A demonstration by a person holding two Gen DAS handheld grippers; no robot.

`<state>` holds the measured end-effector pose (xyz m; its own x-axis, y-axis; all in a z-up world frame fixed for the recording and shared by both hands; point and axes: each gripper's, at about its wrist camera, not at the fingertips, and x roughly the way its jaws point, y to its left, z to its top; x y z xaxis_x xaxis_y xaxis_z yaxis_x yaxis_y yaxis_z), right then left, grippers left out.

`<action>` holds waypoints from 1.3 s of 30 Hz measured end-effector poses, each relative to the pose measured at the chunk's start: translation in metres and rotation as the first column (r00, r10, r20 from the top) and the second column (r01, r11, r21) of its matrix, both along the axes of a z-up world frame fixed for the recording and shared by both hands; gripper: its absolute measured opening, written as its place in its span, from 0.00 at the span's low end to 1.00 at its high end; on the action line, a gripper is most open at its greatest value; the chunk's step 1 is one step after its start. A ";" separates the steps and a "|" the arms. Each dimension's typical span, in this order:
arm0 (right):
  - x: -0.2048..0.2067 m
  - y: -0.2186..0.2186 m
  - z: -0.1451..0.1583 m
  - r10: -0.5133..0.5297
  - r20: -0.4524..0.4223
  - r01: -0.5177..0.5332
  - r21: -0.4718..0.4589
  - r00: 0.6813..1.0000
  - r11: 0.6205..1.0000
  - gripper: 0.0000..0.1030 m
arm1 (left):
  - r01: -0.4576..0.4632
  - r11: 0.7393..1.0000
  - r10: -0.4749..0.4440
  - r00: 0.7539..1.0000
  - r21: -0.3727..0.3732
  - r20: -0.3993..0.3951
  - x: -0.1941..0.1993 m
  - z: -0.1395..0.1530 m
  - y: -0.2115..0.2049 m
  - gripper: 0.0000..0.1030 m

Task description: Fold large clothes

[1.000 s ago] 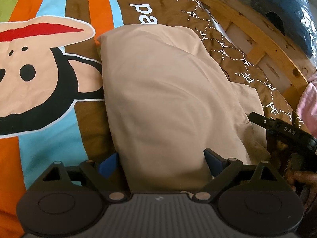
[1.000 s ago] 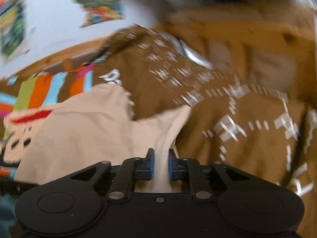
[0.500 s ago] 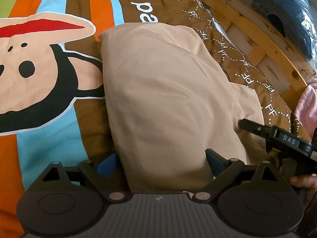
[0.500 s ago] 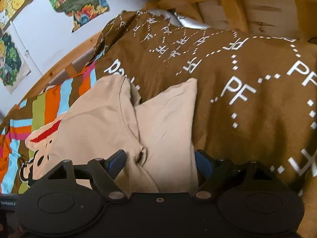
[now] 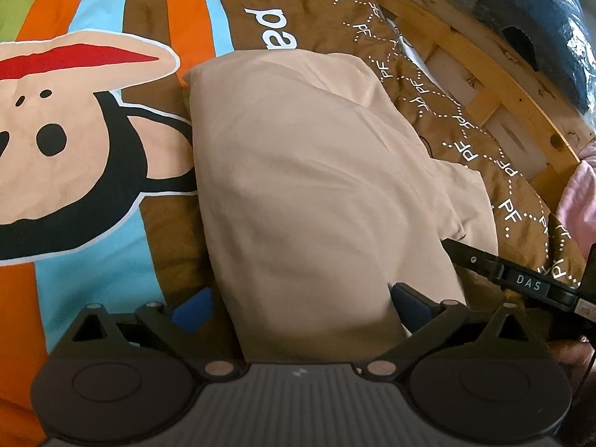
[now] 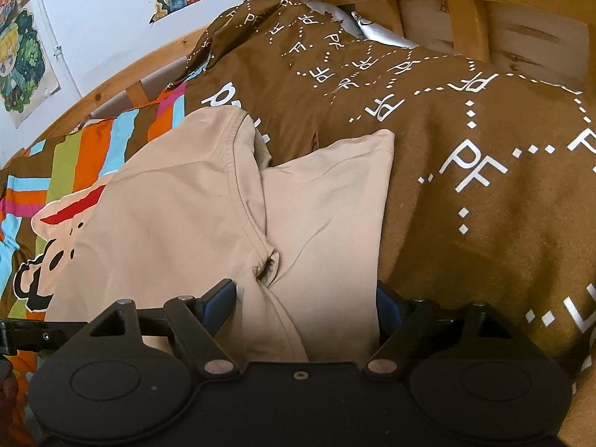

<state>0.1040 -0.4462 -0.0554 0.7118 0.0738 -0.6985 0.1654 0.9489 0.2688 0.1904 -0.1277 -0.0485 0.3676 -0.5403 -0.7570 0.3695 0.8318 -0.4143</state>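
A beige garment [image 5: 305, 171] lies folded lengthwise on the bed cover [image 5: 93, 201]. My left gripper [image 5: 300, 301] straddles its near end with the jaws opening wide. The blue pads [image 5: 193, 307] stand clear of the cloth on both sides. In the right wrist view the garment [image 6: 167, 205] shows its seam, and a short sleeve [image 6: 327, 201] lies spread to the right. My right gripper [image 6: 303, 298] is open, with the sleeve's near part between its fingers and no pad pressing. One black finger of the right gripper [image 5: 521, 279] reaches in beside the garment's right edge.
The cover is brown with white "PF" lettering [image 6: 476, 171], plus bright stripes and a cartoon monkey [image 5: 56, 130]. A wooden bed frame [image 5: 484, 70] runs along the far and right sides. Pink cloth [image 5: 585, 193] sits at the right edge, plastic-wrapped bundles [image 5: 540, 18] behind. Posters [image 6: 22, 59] hang on the wall.
The right gripper let go of the beige sleeve: its jaws went from pinched on the cloth to wide apart, and its finger moved closer to the garment. The left jaws spread slightly wider.
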 end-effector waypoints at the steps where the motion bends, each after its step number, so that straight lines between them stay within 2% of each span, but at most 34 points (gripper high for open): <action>1: 0.000 0.000 0.000 0.000 0.000 0.000 0.000 1.000 1.000 0.78 | 0.002 1.000 -0.002 1.000 -0.006 -0.002 0.000 0.000 0.001 1.00; 7: 0.000 0.001 0.000 0.000 0.001 0.000 0.000 1.000 1.000 0.79 | 0.004 0.998 -0.005 1.000 -0.064 -0.022 0.005 0.001 0.007 0.99; 11: -0.001 0.001 -0.001 -0.001 0.002 0.001 0.001 1.000 1.000 0.80 | 0.003 0.994 0.001 0.999 -0.110 0.036 0.011 0.010 0.016 0.99; 14: -0.001 0.001 -0.001 -0.003 0.004 0.003 0.005 1.000 1.000 0.80 | -0.019 0.986 0.025 0.999 -0.164 0.035 0.024 0.013 0.023 0.99; 17: -0.002 0.001 -0.001 -0.007 0.008 0.007 0.013 1.000 1.000 0.81 | -0.040 0.989 0.042 0.999 -0.146 0.009 0.046 0.013 0.022 0.99; 28: -0.002 0.003 -0.004 0.002 0.040 -0.004 0.048 0.999 0.999 0.80 | 0.025 0.995 -0.031 0.997 -0.092 -0.064 0.080 0.001 0.003 1.00; 31: -0.001 0.005 -0.005 0.021 0.035 -0.023 0.055 0.999 0.998 0.73 | 0.032 0.996 -0.039 0.996 -0.079 -0.085 0.082 0.003 0.001 1.00; 33: -0.002 0.005 -0.004 0.028 0.036 -0.030 0.064 0.999 0.997 0.63 | 0.037 0.997 -0.042 0.996 -0.073 -0.080 0.082 0.003 0.000 1.00; 35: -0.003 0.006 -0.002 0.039 0.037 -0.041 0.061 0.999 0.997 0.58 | 0.037 0.996 -0.043 0.996 -0.076 -0.080 0.083 0.003 0.000 1.00; 39: -0.003 0.006 -0.003 0.038 0.036 -0.040 0.061 0.999 0.997 0.59 | 0.039 0.996 -0.045 0.996 -0.085 -0.079 0.084 0.002 0.001 1.00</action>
<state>0.1015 -0.4404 -0.0586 0.7312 0.1442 -0.6667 0.1182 0.9358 0.3320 0.2739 -0.1270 -0.0467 0.2824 -0.6162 -0.7352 0.3656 0.7777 -0.5114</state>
